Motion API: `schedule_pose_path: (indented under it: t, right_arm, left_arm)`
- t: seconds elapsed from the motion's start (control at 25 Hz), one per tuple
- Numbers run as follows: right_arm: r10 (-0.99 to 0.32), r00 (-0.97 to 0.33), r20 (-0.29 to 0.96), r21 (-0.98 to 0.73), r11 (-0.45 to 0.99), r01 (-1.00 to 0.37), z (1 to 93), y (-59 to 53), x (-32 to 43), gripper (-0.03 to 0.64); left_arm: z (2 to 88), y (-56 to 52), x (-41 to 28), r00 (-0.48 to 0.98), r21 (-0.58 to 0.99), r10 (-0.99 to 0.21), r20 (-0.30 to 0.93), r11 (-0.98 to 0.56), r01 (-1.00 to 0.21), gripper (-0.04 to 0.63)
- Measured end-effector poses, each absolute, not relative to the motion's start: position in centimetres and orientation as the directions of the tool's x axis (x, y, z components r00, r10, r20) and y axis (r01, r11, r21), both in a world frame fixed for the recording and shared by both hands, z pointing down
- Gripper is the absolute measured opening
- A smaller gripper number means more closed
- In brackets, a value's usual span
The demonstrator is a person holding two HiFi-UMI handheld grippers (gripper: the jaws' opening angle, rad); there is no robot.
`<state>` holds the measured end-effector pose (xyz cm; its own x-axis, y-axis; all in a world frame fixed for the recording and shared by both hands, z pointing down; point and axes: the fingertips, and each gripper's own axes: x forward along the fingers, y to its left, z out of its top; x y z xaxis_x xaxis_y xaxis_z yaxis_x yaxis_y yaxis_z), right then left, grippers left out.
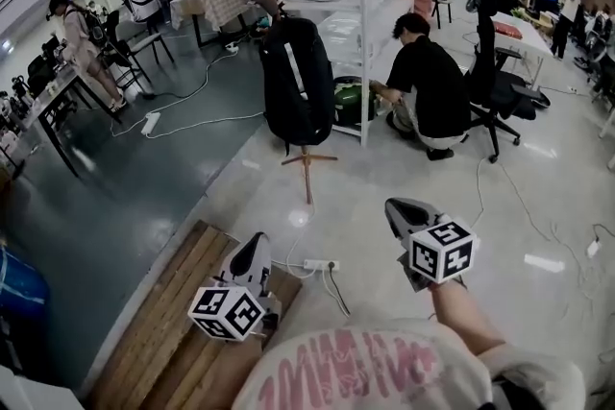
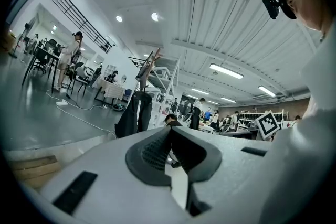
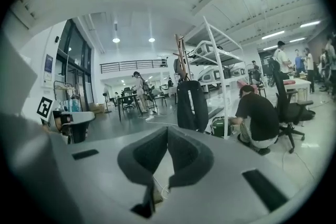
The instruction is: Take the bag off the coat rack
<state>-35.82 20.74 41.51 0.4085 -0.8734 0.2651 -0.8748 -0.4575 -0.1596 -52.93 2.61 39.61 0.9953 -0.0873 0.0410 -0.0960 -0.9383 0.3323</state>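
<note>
A black backpack (image 1: 298, 82) hangs on a wooden coat rack (image 1: 307, 160) that stands on the pale floor some way ahead of me. The left gripper view shows the backpack (image 2: 134, 114) small and far off, and it hangs further along in the right gripper view as the same backpack (image 3: 191, 105) on its rack (image 3: 180, 55). My left gripper (image 1: 258, 250) is low at the left, jaws shut and empty. My right gripper (image 1: 402, 209) is low at the right, also shut with nothing in it. Both are well short of the bag.
A person in black (image 1: 430, 91) crouches by a white metal shelf (image 1: 363, 24) just right of the rack. An office chair (image 1: 495, 82) stands beyond. A power strip (image 1: 320, 265) with cables lies on the floor between my grippers. A wooden pallet (image 1: 168, 322) sits at lower left.
</note>
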Motion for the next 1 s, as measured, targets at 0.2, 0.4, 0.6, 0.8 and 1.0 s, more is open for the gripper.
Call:
schedule_pose_path:
  t: [0.2,0.4,0.6,0.8,1.0]
  right_arm:
    - [-0.876,0.398,0.272,-0.157,-0.449,-0.880,41.8,20.0,-35.0,0.006]
    - [-0.863,0.405,0.304,-0.128,-0.458,-0.880,42.8,19.3,-33.2,0.006]
    - [-0.859,0.388,0.334,-0.137,-0.452,-0.882,44.3,17.9,-30.1,0.006]
    - [-0.864,0.363,0.348,-0.151,-0.434,-0.888,45.2,15.0,-25.5,0.006]
    - [-0.877,0.339,0.341,-0.153,-0.407,-0.900,44.9,11.8,-20.0,0.006]
  left_arm:
    - [41.0,2.7,-51.9,0.995,0.354,-0.071,0.064,-0.931,-0.089,0.004]
    - [41.8,2.2,-49.8,0.995,0.362,-0.062,0.079,-0.928,-0.087,0.004]
    - [42.6,0.8,-46.9,0.992,0.381,-0.088,0.092,-0.917,-0.117,0.003]
    - [42.7,-1.6,-42.9,0.989,0.394,-0.111,0.092,-0.909,-0.139,0.003]
    - [42.5,-4.6,-37.9,0.984,0.395,-0.151,0.091,-0.902,-0.175,0.003]
